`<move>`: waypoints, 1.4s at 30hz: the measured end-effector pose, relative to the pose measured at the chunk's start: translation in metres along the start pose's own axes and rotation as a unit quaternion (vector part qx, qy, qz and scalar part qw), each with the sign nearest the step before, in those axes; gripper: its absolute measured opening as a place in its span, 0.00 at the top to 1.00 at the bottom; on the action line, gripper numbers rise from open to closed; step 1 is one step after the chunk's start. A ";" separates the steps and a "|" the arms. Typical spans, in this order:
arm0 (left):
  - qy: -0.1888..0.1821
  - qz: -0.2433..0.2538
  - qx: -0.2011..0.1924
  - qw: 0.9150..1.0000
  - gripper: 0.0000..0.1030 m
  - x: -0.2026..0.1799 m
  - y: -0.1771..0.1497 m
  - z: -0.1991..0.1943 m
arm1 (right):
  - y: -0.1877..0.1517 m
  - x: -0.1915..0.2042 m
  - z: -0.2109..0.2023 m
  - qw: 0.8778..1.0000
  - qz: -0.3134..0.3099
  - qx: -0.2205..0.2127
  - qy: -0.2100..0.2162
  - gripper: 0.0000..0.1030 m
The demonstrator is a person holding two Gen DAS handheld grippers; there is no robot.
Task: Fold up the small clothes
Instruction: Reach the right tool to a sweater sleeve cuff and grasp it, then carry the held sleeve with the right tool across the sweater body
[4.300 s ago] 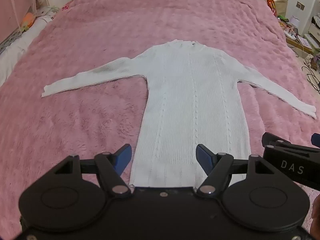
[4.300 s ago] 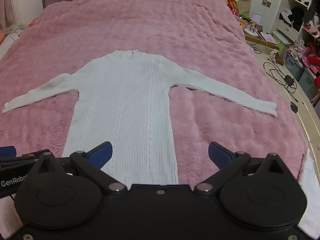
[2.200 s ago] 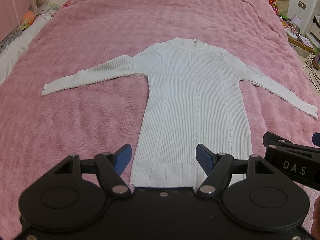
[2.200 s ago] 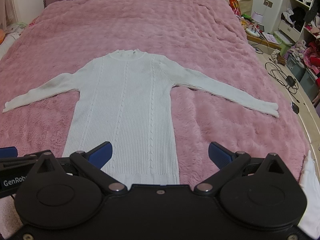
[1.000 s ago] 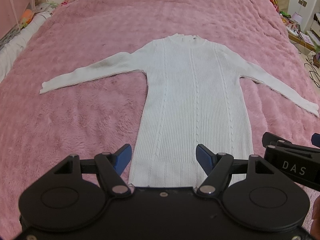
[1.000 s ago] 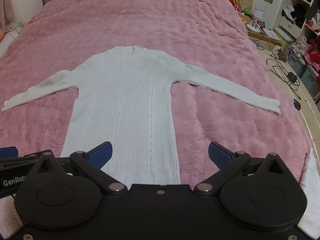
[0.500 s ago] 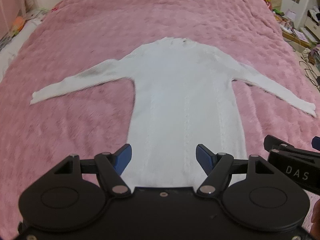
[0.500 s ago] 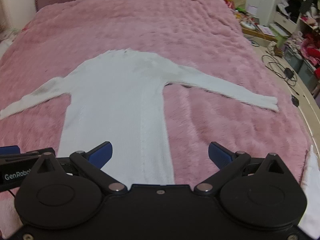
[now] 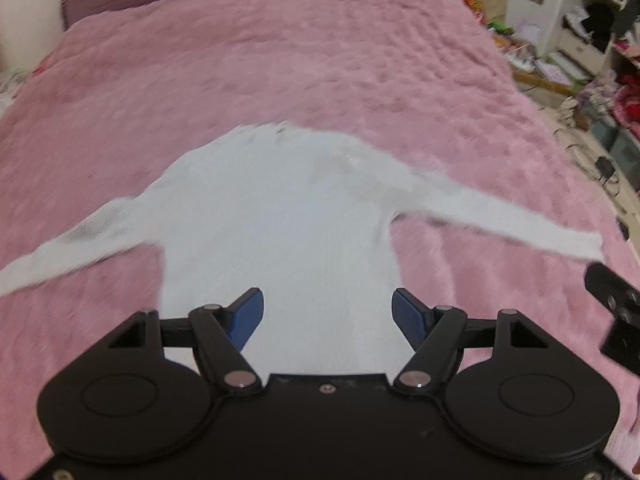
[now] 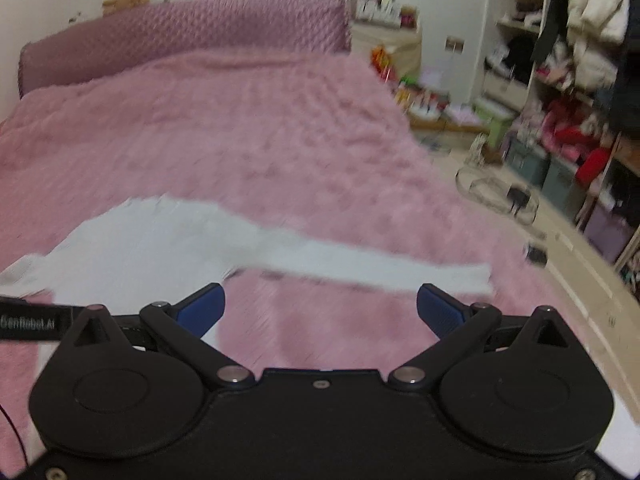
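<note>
Left wrist view: white sweater (image 9: 280, 216) lies flat on the pink bed (image 9: 280, 72), long axis running away from camera, collar toward the headboard (image 10: 180, 48), sleeves spread sideways. Left tongs (image 9: 327, 314) open wide, empty, above the sweater body. Right tongs (image 10: 320, 314) open, empty, near the right sleeve (image 10: 380, 268). Both views blurred.

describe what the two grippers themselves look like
Both are matte black: a flat body with two round discs, silver pivot screws, angled linkage arms and blue fingertip pads. The left gripper shows white lettering on its side in the right wrist view, too blurred to read. The right gripper matches.
</note>
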State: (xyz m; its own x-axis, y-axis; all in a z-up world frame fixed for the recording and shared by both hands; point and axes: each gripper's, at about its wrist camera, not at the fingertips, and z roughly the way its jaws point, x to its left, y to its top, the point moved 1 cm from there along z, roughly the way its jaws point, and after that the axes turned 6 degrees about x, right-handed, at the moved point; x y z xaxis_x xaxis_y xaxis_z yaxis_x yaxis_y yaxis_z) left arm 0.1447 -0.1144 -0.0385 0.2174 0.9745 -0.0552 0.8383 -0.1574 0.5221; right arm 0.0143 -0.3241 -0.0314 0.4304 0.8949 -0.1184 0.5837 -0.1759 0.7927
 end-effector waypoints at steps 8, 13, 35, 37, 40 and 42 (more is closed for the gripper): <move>-0.013 0.010 0.015 1.000 0.27 -0.038 0.064 0.086 | 0.008 -0.083 0.073 0.994 0.085 0.028 -0.065 0.00; -0.029 0.025 0.026 0.999 0.27 -0.072 0.092 0.133 | 0.006 -0.126 0.121 0.987 0.129 0.035 -0.085 0.00; 0.019 0.053 0.074 0.996 0.27 -0.115 0.123 0.264 | -0.047 -0.237 0.265 0.929 0.363 0.075 0.000 0.32; 0.022 0.048 0.077 0.996 0.27 -0.113 0.123 0.269 | -0.047 -0.239 0.270 0.925 0.372 0.075 0.005 0.43; 0.020 0.042 0.079 0.996 0.27 -0.111 0.124 0.275 | -0.044 -0.239 0.273 0.929 0.363 0.071 0.009 0.70; 0.018 0.042 0.080 0.996 0.27 -0.111 0.124 0.278 | -0.043 -0.239 0.275 0.926 0.370 0.069 0.015 0.78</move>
State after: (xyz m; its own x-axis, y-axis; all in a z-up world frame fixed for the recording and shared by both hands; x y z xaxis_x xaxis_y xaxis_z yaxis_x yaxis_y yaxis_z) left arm 0.3638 -0.2868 -0.2041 0.2750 0.9613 0.0153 0.8873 -0.2599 0.3810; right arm 0.0753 -0.6435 -0.2016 0.7294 0.5197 0.4448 0.2212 -0.7945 0.5656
